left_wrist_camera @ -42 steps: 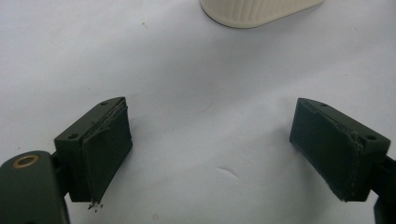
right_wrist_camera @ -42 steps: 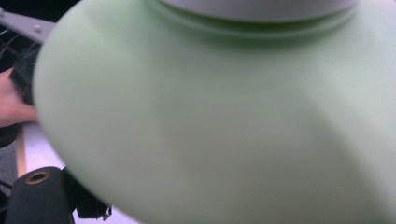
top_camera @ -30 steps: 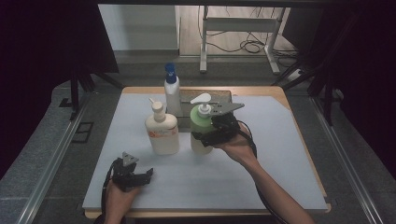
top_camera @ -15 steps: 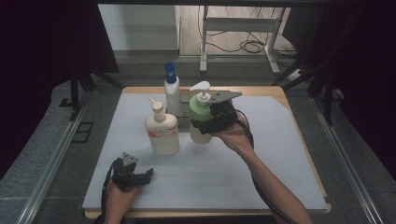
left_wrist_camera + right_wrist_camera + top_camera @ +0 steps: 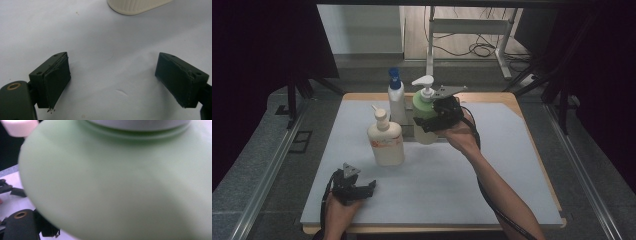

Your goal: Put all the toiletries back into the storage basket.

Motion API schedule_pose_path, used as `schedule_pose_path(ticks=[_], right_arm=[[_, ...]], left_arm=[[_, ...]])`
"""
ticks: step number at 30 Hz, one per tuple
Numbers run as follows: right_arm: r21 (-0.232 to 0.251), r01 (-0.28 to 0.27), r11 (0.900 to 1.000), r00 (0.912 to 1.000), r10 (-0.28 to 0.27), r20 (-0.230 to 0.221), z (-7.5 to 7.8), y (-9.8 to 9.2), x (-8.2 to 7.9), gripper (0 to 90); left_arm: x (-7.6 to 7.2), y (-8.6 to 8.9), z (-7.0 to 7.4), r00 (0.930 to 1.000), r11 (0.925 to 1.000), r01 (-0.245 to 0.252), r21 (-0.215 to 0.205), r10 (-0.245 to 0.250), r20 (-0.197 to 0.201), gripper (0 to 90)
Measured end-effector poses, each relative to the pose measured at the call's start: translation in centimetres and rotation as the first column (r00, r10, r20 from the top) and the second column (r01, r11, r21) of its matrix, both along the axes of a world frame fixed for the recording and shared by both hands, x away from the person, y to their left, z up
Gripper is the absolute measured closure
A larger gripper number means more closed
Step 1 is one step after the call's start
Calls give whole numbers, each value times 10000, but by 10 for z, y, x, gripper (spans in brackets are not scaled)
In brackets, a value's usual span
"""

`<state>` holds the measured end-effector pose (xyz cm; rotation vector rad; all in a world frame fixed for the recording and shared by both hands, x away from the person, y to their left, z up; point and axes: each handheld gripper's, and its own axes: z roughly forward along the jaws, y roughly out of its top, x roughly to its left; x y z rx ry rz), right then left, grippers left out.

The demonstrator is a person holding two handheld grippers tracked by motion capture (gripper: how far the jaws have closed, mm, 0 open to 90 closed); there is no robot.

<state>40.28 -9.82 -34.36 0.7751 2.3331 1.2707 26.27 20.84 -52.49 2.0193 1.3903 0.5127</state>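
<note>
A green pump bottle (image 5: 422, 106) with a white pump head is held off the table behind the middle of the white mat; my right gripper (image 5: 426, 123) is shut on its body from the right. In the right gripper view the green bottle (image 5: 120, 185) is close up and blurred, with one black finger (image 5: 48, 230) showing at its lower left. My left gripper (image 5: 363, 189) rests near the mat's front left corner, open with nothing between its fingers. Through the left gripper (image 5: 112, 82) I see bare mat and the base of the cream bottle (image 5: 135, 5).
A cream pump bottle (image 5: 386, 142) stands left of the green one. A white bottle with a blue cap (image 5: 396, 102) stands behind it. A dark flat pad (image 5: 408, 131) lies between the bottles. The white mat (image 5: 502, 165) covers a wooden table.
My right gripper has lifted the green bottle and carried it a little toward the back of the table. The left gripper has stayed where it was.
</note>
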Motion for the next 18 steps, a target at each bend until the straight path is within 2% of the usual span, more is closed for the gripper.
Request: schedule_pose_path(ticks=[18], right_arm=[[53,738,9973,9973,-739,60,8,7,32,124]], left_arm=[[0,0,0,10000,10000,-7,-10,7,6,120]])
